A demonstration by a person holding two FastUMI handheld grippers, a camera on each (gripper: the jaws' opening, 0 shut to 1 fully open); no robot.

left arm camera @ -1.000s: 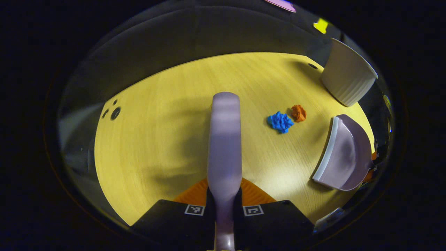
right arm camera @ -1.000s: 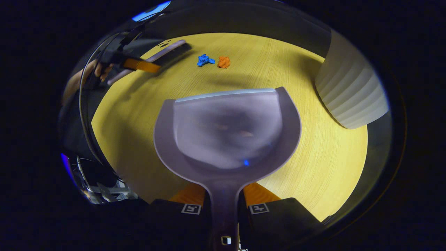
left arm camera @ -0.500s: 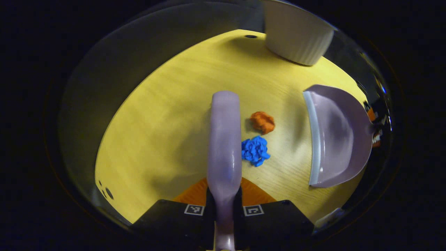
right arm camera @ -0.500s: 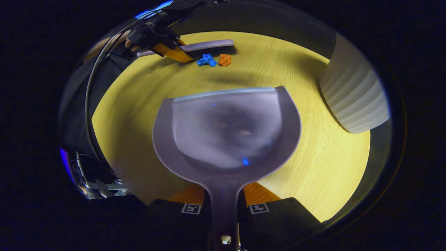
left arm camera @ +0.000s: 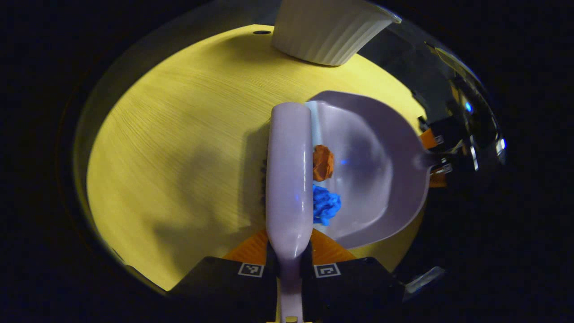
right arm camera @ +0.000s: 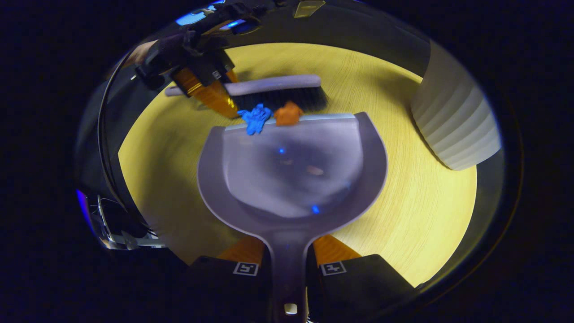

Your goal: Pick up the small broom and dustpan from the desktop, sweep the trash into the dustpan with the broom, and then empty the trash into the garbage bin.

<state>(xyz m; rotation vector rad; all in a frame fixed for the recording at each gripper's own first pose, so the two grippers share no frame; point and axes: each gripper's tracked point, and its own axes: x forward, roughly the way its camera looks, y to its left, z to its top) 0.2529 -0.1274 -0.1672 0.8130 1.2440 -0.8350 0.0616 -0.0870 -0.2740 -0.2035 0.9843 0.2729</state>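
My left gripper is shut on the handle of the lilac broom, whose dark bristles rest along the dustpan's front lip. My right gripper is shut on the handle of the lilac dustpan, which lies flat on the yellow wooden desktop. A blue crumpled scrap and an orange crumpled scrap lie on the pan's pale lip, pressed between bristles and pan. In the left gripper view the blue scrap and orange scrap sit just inside the dustpan.
A white ribbed garbage bin stands at the right of the desktop, also at the far edge as the bin in the left gripper view. A hand holds the left gripper at the far left. The desktop spreads left of the broom.
The broom has swept toward the dustpan, pushing the blue and orange scraps across the desktop onto the pan's lip. The dustpan has stayed in place.
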